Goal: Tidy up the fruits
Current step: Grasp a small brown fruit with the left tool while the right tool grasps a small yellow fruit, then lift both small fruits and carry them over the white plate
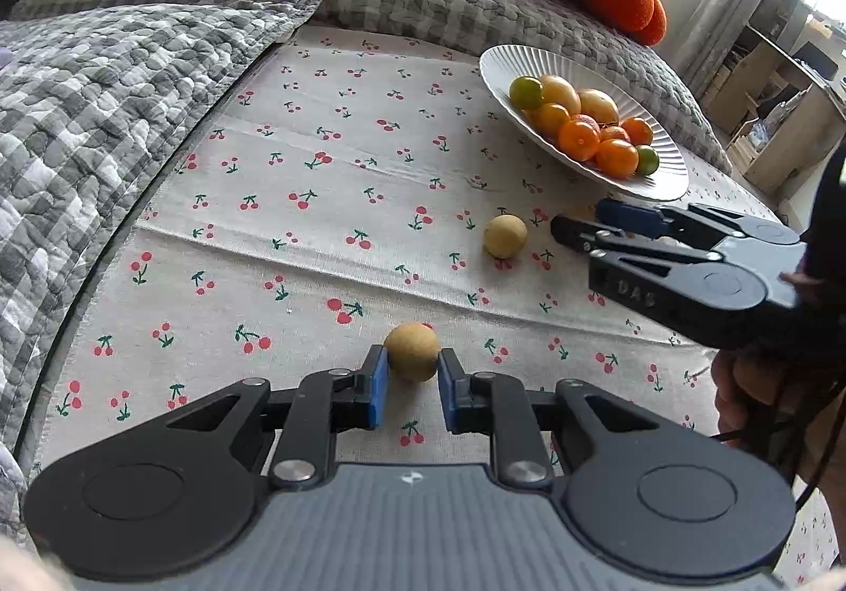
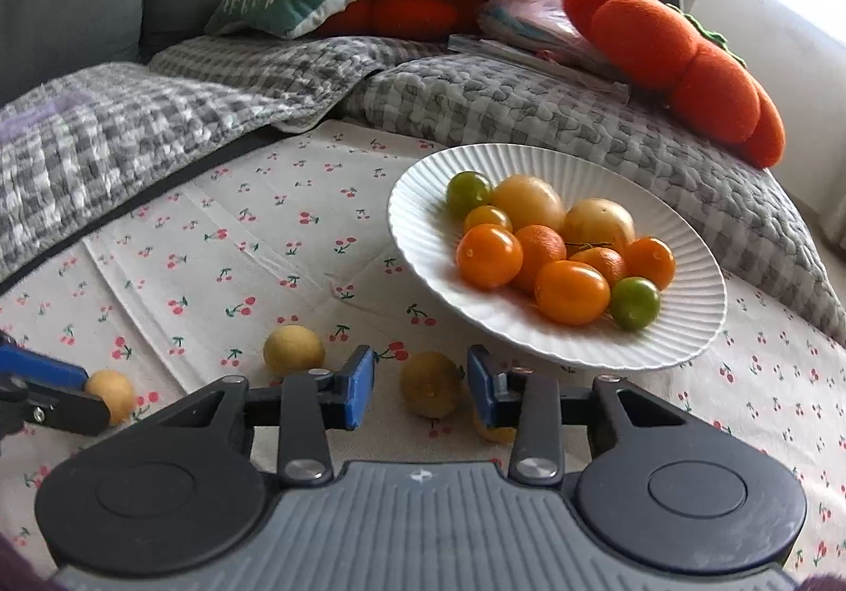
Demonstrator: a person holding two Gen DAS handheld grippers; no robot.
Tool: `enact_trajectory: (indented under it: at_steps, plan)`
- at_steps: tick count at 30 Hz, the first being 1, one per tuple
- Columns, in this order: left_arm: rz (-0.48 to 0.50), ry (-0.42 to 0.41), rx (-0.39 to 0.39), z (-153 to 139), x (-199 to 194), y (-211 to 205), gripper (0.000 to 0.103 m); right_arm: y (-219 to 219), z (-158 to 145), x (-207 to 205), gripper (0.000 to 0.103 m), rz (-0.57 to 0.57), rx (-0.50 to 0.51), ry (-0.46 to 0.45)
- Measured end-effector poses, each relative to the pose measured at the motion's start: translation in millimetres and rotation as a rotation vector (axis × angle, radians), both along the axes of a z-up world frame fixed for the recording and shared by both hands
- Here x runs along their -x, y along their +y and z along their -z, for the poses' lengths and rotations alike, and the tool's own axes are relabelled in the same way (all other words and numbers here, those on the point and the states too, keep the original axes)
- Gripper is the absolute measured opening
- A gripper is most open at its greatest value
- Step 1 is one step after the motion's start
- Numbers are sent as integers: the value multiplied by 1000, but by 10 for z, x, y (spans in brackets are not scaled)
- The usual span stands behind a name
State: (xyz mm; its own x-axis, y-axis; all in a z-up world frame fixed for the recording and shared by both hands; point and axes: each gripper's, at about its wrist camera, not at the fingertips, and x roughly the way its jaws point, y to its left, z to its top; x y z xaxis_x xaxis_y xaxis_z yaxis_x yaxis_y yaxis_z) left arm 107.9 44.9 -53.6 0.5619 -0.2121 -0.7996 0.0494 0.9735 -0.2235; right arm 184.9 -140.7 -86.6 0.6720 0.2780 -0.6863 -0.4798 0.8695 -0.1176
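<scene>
On the cherry-print cloth (image 2: 222, 231) four small yellow fruits lie loose, seen from the right wrist camera. The first, at the far left, is the fruit in the left gripper (image 2: 108, 395); the left gripper (image 1: 411, 387) has its two blue pads closed on the sides of it, and it rests on the cloth. The second yellow fruit (image 2: 293, 349) lies free, a little to the right. The third yellow fruit (image 2: 431, 384) sits between the jaws of the right gripper (image 2: 420, 387); the jaws are narrow, the right pad is at its side, but a gap shows at the left pad, so they do not yet press it. The fourth fruit (image 2: 494, 432) is mostly hidden behind the right finger.

Further right stands one white ribbed plate (image 2: 529, 157). In it I count ten fruits: two green, two big pale yellow ones, six orange.
</scene>
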Motion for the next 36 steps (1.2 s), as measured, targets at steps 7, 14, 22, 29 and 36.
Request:
enact_trajectory:
  at_steps: [7, 14, 22, 29, 36]
  plan:
    - [9, -15, -16, -8, -16, -26, 13, 44, 29, 17, 23, 2, 62, -7]
    - [9, -15, -15, -10, -18, -24, 13, 41, -3, 39, 22, 7, 54, -2]
    - [10, -21, -14, -15, -21, -24, 12, 94, -62, 62, 22, 0, 49, 10]
    - [14, -30, -8, -33, -17, -25, 11, 68, -123, 87, 22, 28, 19, 54]
    - [12, -38, -3, -54, -6, -16, 6, 81, -230, 148, 22, 32, -8, 84]
